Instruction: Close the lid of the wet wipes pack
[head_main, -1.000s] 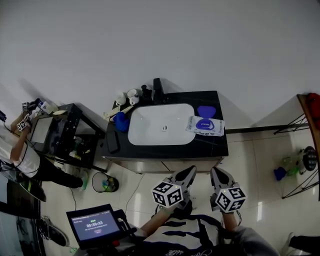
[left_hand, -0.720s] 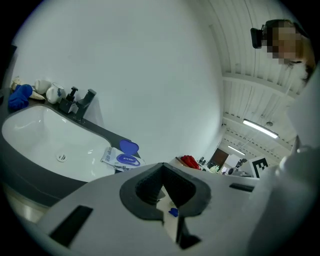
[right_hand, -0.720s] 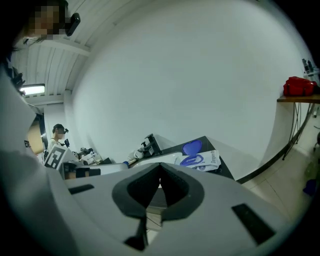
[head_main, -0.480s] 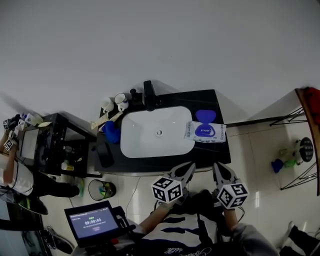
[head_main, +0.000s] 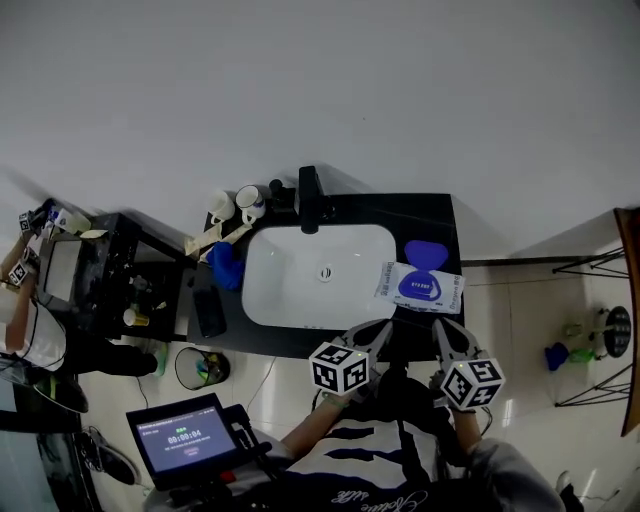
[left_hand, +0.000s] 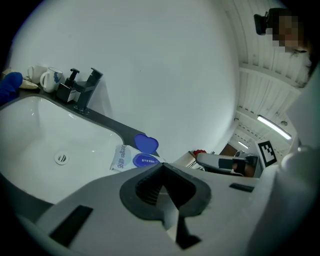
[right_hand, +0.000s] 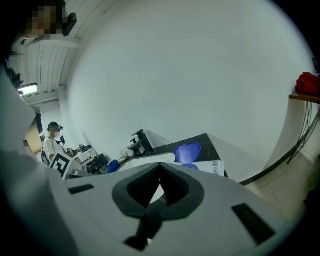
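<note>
Tablet screen (head_main: 182, 438): a line of timer digits in clock form, beginning 00:00, last digits unclear. Wet wipes pack (head_main: 421, 289): print on blue label and white edge, too small to read.

The head view looks steeply down from well above the black table (head_main: 440, 215) and its white rounded sink (head_main: 290, 285). The left gripper view and right gripper view sit low near its front, facing the white wall (head_main: 320, 90). All three share the white wipes pack with blue lid (head_main: 420, 289).
</note>
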